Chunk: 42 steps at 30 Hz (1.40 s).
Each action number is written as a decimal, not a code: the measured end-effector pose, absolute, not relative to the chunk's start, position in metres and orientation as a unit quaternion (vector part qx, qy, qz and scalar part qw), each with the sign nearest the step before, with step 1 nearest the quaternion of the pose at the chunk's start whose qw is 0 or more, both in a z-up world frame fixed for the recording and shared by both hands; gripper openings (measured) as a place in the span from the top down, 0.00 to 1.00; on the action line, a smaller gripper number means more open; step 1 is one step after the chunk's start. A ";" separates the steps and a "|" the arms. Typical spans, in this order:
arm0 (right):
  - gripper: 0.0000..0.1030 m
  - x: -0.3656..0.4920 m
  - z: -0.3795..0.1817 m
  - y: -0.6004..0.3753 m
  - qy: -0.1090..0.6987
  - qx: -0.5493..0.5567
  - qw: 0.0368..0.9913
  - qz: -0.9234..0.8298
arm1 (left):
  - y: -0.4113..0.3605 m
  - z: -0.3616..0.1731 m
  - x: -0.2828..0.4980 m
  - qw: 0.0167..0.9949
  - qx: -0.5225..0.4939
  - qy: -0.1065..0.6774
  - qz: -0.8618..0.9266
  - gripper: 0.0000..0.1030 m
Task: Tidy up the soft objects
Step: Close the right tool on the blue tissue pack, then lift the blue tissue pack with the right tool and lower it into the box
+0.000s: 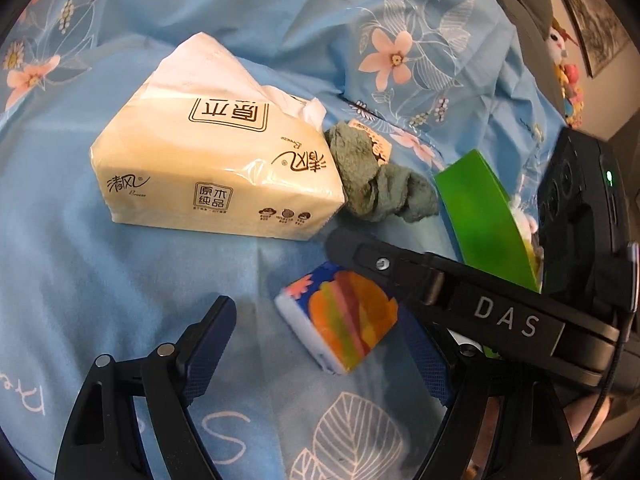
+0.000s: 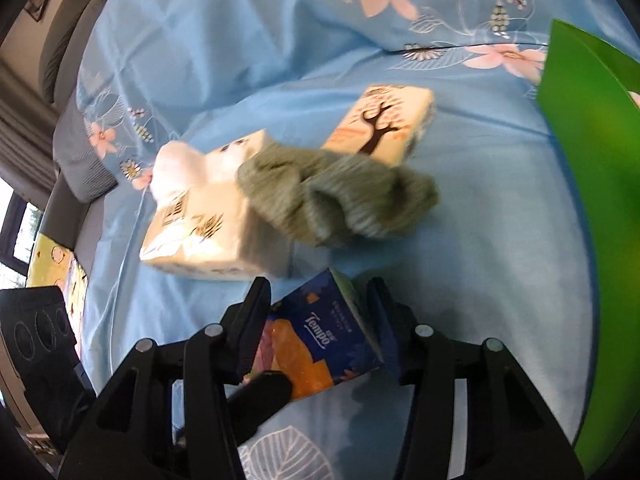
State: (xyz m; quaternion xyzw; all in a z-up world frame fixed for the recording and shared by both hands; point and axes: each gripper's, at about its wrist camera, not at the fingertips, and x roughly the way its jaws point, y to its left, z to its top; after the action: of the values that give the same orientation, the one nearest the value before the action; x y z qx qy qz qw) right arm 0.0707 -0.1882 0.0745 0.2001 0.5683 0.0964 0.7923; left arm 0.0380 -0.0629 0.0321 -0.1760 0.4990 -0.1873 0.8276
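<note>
Between the right gripper's (image 2: pixel 320 300) closing-in jaws lay the small tissue pack (image 2: pixel 320 340), its long axis crosswise, while the left gripper (image 1: pixel 320 328) gaped empty beside it.

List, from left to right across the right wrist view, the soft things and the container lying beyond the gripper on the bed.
Large tissue pack → grey-green cloth → small tree-print tissue pack → green container.

A blue flowered bedsheet (image 1: pixel 100 280) covers the whole surface. Beyond the bedsheet's far right edge, 1 framed picture (image 1: pixel 596 28) hangs on the wall, with colourful toys (image 1: pixel 568 76) just below it at the sheet's edge
</note>
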 end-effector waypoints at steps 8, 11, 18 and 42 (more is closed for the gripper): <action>0.50 0.066 0.072 -0.177 0.579 0.202 0.782 0.112 | -0.072 0.032 0.027 0.841 -0.136 0.487 -0.192 0.35; 0.50 0.064 0.072 -0.175 0.574 0.197 0.787 0.110 | -0.070 0.033 0.027 0.842 -0.138 0.485 -0.191 0.38; 0.50 0.056 0.081 -0.169 0.563 0.207 0.792 0.113 | -0.070 0.043 0.019 0.862 -0.118 0.463 -0.173 0.40; 0.50 -0.021 0.180 -0.254 0.449 0.225 0.864 0.024 | -0.168 0.133 -0.026 0.886 -0.049 0.364 -0.283 0.40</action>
State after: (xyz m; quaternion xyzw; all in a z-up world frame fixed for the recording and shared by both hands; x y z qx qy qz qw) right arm -0.0212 -0.2541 0.1797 0.2245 0.4493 0.0238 0.8644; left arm -0.0265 -0.1684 0.1333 -0.0495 0.3644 -0.2830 0.8858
